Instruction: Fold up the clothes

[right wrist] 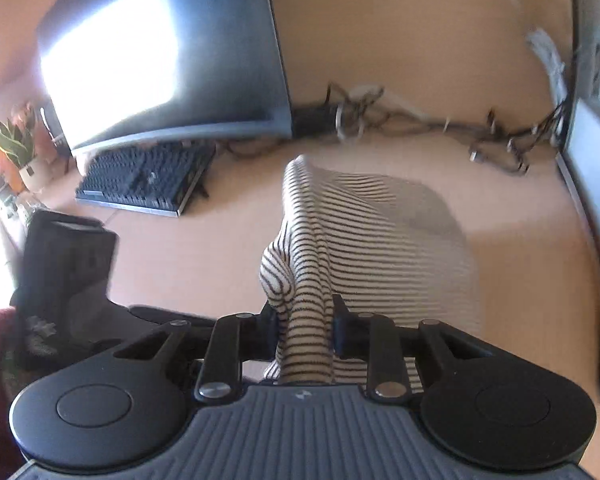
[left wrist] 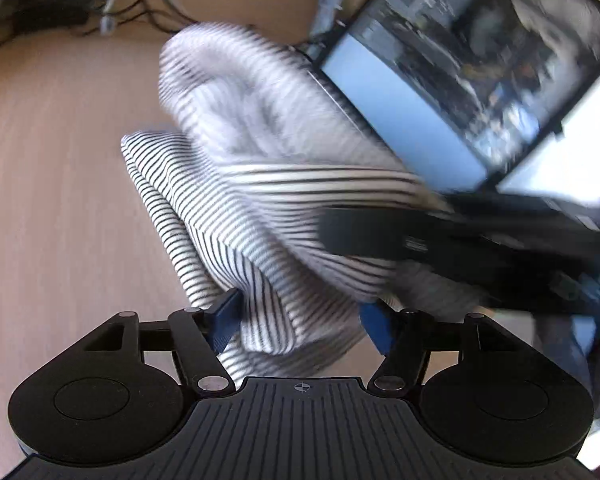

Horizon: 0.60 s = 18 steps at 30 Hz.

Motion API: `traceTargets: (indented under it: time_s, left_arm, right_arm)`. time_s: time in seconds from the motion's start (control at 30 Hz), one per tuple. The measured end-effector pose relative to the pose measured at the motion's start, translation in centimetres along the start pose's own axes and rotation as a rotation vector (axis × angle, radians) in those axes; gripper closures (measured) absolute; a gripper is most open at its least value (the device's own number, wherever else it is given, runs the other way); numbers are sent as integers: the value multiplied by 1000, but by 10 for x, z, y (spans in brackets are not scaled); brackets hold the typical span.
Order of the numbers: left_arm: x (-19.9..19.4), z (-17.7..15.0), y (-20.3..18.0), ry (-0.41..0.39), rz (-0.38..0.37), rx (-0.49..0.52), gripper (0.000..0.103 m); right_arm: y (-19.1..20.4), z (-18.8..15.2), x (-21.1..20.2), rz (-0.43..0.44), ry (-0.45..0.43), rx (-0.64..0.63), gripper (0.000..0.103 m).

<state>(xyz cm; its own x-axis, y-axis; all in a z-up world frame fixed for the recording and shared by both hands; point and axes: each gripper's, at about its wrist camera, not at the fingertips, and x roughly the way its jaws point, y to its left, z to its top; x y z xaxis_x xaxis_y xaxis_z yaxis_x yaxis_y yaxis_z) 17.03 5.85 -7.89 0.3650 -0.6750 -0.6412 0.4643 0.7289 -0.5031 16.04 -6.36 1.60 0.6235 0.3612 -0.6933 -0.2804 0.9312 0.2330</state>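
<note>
1. Right gripper point(right wrist: 305, 330) is clamped on a bunched fold of the striped shirt point(right wrist: 340, 240); both pads press the cloth at 6 o'clock in its own view, and the rest of the garment rises away toward 12 o'clock above the desk point(right wrist: 180, 264).
2. Left gripper point(left wrist: 300, 322) has its blue pads point(left wrist: 224, 320) standing apart, with a loose hem of the same striped shirt hanging between them; I cannot tell whether either pad bites, and it looks more like draping than a grip.
3. Most of the shirt sits heaped at the centre of the left view, spilling toward 1 o'clock against the laptop point(left wrist: 460, 92).
4. Risk: with one side unpinched, any lift would likely drag the cloth out of the left gripper and skew the fold.
5. Risk: cloth touching the laptop could catch its edge or nudge it.
6. Risk: the cables point(right wrist: 380, 116) at 12 o'clock and the keyboard point(right wrist: 140, 184) at 10 o'clock lie near enough to catch a swinging hem.
</note>
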Motion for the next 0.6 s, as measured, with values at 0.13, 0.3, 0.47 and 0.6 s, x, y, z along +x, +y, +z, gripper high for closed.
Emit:
traceTargets:
  time_s: [0.13, 0.3, 0.47, 0.6]
  left_arm:
    - [-24, -5, 11, 10, 21, 24, 10]
    - [-59, -1, 41, -12, 133, 4, 8]
    - [-75, 21, 57, -114, 138, -132, 14]
    - [-59, 27, 44, -115, 89, -142, 26]
  right_arm:
    - [14, -8, 15, -41, 29, -67, 73]
    - [35, -16, 26, -95, 28, -156, 55]
    - [44, -22, 11, -114, -11, -203, 47]
    - [50, -33, -4, -192, 1, -338, 32]
